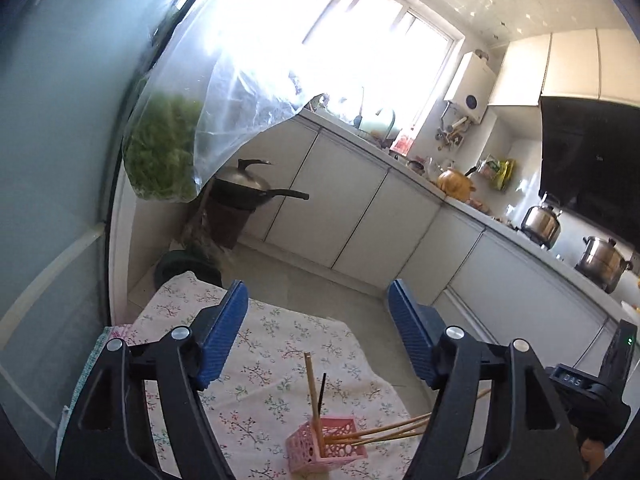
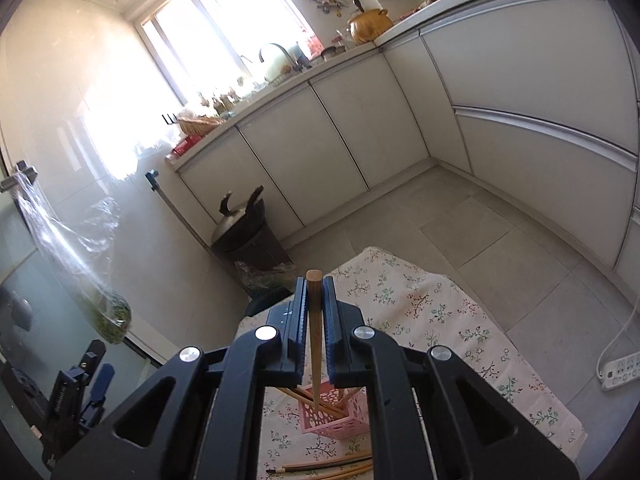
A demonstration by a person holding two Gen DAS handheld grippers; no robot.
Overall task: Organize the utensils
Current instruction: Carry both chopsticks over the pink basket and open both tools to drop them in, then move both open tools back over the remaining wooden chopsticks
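Right gripper (image 2: pixel 316 300) fingers clamp a wooden chopstick (image 2: pixel 315 344), long axis near vertical, tip down toward the pink basket (image 2: pixel 336 420) at 6 o'clock on the floral tabletop (image 2: pixel 460 320). Left gripper (image 1: pixel 316 320) fingers gape empty, basket at their 6 o'clock. Loose chopsticks (image 2: pixel 332 466) lie nearer.

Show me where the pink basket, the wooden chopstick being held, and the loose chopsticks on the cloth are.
pink basket (image 1: pixel 320 446): left wrist view, front wall.
wooden chopstick (image 2: pixel 314 312): right wrist view, shaft between the closed fingers.
loose chopsticks (image 2: pixel 328 467): right wrist view, middle of the shafts.
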